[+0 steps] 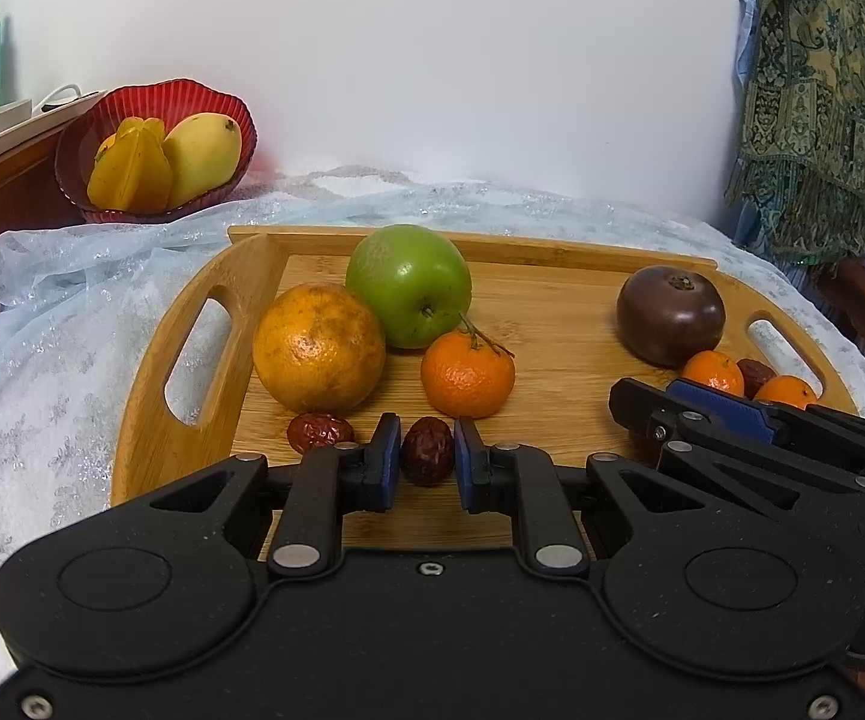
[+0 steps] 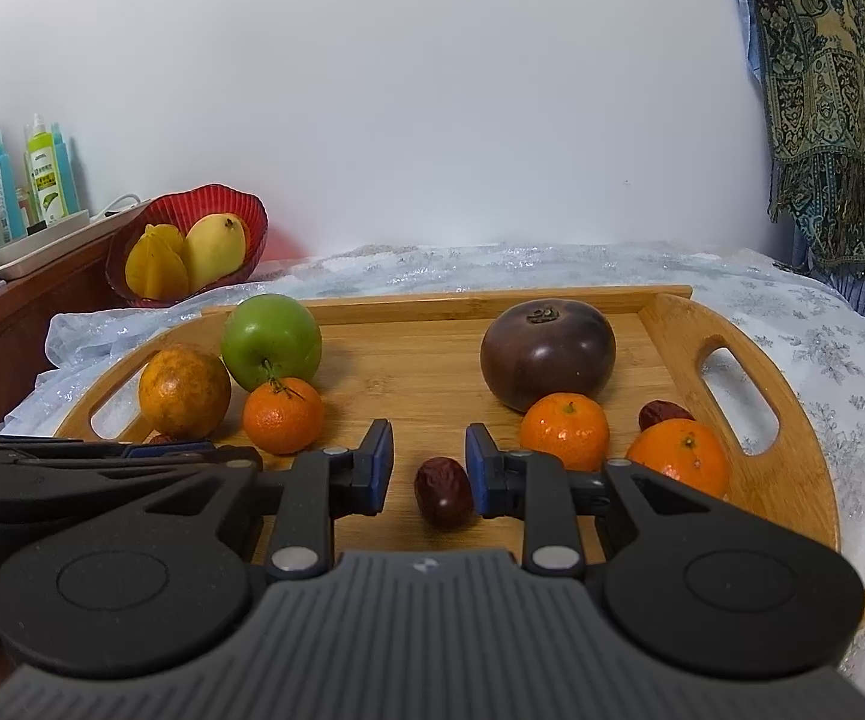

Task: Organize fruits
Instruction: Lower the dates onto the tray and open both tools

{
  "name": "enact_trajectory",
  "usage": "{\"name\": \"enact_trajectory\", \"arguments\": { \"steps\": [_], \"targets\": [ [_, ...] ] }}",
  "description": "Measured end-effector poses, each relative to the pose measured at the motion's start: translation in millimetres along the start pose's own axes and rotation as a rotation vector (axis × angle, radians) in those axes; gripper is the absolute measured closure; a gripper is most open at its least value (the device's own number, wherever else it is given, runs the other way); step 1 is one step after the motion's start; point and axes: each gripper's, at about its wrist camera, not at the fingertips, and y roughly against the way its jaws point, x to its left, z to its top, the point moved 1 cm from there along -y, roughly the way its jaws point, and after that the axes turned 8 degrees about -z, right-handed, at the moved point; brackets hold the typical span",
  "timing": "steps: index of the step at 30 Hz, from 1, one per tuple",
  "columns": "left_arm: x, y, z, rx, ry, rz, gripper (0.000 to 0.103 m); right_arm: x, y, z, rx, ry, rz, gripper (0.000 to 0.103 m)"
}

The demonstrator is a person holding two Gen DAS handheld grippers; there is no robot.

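In the left wrist view, closest to the lens, the left gripper (image 1: 426, 450) is pressed together on a red date (image 1: 428, 462). A blue pad touches each side of it, low in the middle of the frame, over the near edge of the wooden tray (image 1: 150, 420).

In the right wrist view the right gripper (image 2: 429, 468) stands spread, with nothing pinched. A second date (image 2: 443, 495) lies on the tray between its jaws, just below the centre of the frame. It does not sit in the middle of the gap. It is against or almost against the right pad (image 2: 483, 474), I cannot tell which, and bare wood shows between it and the left pad (image 2: 380, 468).

The long axis of this second date runs nearly along the fingers, away from the camera, leaning a little to the left at the far end. So I judge that the jaws would close across its short side, which is the good way. The left finger must travel further than the right one, so the fruit may be pushed or may roll before both pads touch it.

Further out, to the right of the frame, are two mandarins (image 2: 564, 432) and another date (image 2: 663, 414). This gripper is clearly the nearer one to that group.
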Motion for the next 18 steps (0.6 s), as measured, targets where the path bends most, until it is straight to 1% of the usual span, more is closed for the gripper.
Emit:
{"name": "enact_trajectory", "arguments": {
  "steps": [11,14,18],
  "targets": [
    [-1.9,1.5,-0.6,0.002,-0.010,-0.005,0.085,0.3,1.0,-0.9,-0.005,0.000,0.000,0.068],
    [-2.8,2.1,-0.8,0.004,-0.011,-0.009,0.081,0.8,2.3,-1.4,-0.011,0.001,0.001,0.068],
    [-4.5,4.9,-0.3,0.002,-0.023,-0.015,0.080,1.3,5.3,-1.1,-0.020,0.004,0.003,0.068]
  ]
}}
